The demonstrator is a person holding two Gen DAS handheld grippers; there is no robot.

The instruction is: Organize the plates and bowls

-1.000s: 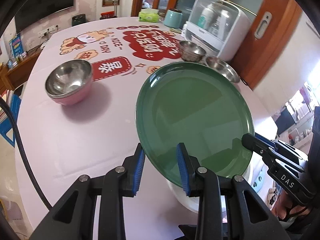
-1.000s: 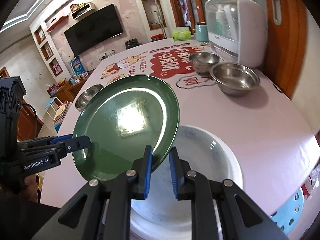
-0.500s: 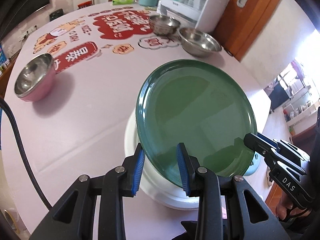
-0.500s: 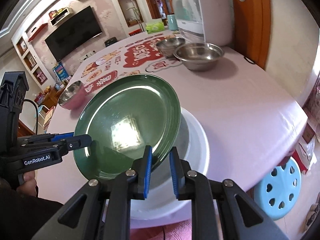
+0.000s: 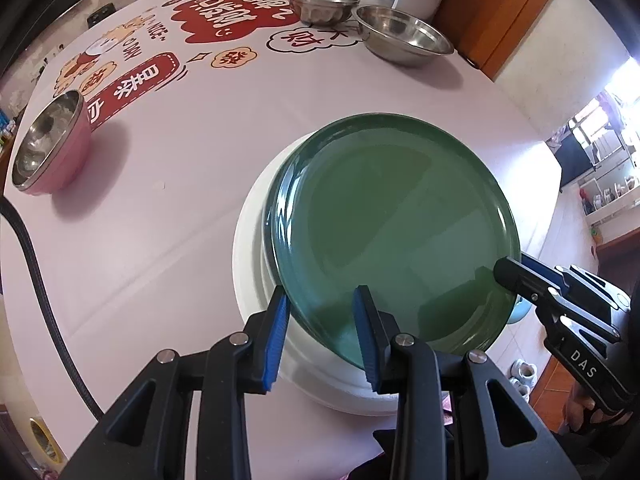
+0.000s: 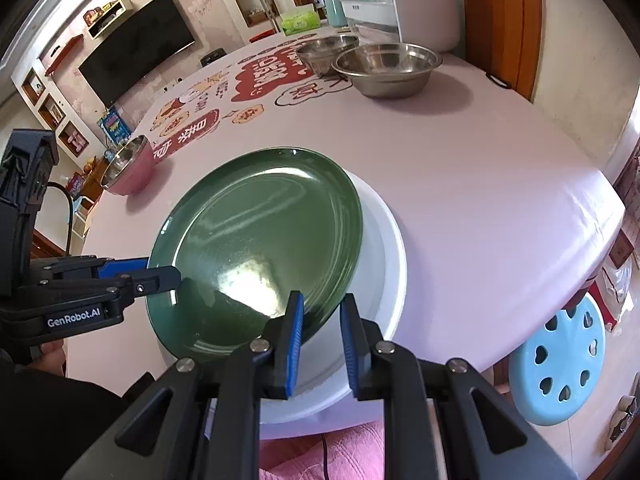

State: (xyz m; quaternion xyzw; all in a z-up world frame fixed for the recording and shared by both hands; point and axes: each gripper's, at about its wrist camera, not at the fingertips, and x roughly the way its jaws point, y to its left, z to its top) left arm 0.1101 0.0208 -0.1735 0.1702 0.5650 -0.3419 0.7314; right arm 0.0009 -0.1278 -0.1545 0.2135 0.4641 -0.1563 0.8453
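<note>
A green plate [image 5: 392, 232] [image 6: 260, 232] hangs tilted just over a larger white plate [image 5: 252, 248] [image 6: 384, 248] near the table's front edge. My left gripper [image 5: 320, 300] is shut on the green plate's near rim in the left wrist view; it also shows from the side [image 6: 172, 276] in the right wrist view. On the opposite rim my right gripper [image 6: 320, 300] is shut too, and its tip [image 5: 508, 272] shows at the plate's right edge. I cannot tell whether the green plate touches the white one.
A pink bowl with a steel lining [image 5: 52, 148] [image 6: 128, 164] stands at the left of the table [image 5: 160, 240]. Two steel bowls [image 5: 404, 40] [image 5: 324, 4] sit at the back by a white appliance [image 6: 400, 0]. A blue stool [image 6: 560, 364] stands beside the table.
Both grippers have carried the green plate down and toward the near edge, from above the table to just over the white plate. Both grips stay the same.
</note>
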